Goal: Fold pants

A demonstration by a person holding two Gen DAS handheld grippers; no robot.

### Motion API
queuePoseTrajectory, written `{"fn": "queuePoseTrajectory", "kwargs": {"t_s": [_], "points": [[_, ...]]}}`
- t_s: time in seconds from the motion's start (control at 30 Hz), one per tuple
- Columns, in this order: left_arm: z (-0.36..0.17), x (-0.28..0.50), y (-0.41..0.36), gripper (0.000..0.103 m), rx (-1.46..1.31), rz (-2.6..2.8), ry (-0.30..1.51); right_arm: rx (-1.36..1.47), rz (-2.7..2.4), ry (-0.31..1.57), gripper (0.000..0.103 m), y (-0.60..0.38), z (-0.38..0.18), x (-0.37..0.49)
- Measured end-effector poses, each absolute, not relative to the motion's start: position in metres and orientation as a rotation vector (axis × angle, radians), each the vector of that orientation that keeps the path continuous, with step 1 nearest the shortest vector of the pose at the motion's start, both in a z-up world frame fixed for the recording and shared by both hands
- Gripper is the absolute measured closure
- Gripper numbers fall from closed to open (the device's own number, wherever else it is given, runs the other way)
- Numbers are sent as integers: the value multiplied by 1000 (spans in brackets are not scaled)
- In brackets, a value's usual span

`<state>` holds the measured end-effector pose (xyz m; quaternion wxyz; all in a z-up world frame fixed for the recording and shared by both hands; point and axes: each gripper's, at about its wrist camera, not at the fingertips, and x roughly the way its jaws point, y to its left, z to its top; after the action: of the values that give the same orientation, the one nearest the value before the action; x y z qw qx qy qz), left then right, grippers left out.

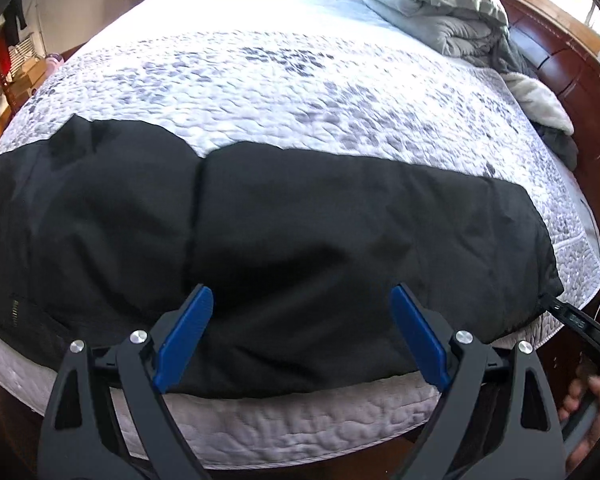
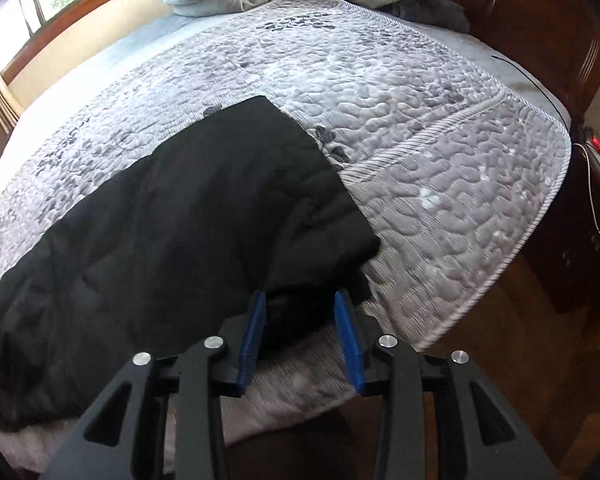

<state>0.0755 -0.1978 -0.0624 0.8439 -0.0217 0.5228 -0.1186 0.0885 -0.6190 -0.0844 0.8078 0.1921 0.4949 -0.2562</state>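
The black pants [image 1: 260, 240] lie stretched along the near edge of the bed [image 1: 300, 80], on its quilted grey-and-white cover, reaching from the near left part of that edge almost to the near right corner. A vertical crease left of the middle suggests a layer has already been laid over there – so the fold looks partly made, and the cloth sits close to the edge, probably to stay within easy reach.

The left gripper [image 1: 302, 300] hangs over the middle of the pants with its blue-padded jaws spread wide and nothing between them; it looks ready to come down on the near hem rather than holding anything.

Further right, the right gripper [image 2: 300, 300] sits at the right end of the garment, by the near right corner of the bed. Its jaws stand partly apart, astride a bunched dark corner of the pants – the pads do not appear to press on it, so I judge the cloth is lying free.

Bundled grey bedding [image 1: 440, 8] is heaped at the far right corner, well apart from the work
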Motion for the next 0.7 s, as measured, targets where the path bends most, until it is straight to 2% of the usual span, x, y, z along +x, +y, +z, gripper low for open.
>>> {"fn": "queuePoseTrajectory", "kwargs": {"t_s": [0.23, 0.5, 0.67, 0.7], "points": [[-74, 64, -227, 12, 23, -297, 1142, 702, -361, 1017, 66, -637, -93, 75], [-75, 54, -231, 10, 82, -305, 1132, 825, -361, 1049, 65, -645, -113, 75], [-82, 55, -228, 10, 55, -299, 1160, 956, -353, 1010, 45, -662, -126, 63], [-82, 55, -228, 10, 58, -296, 1155, 965, -349, 1005, 43, -664, -128, 64]]}}
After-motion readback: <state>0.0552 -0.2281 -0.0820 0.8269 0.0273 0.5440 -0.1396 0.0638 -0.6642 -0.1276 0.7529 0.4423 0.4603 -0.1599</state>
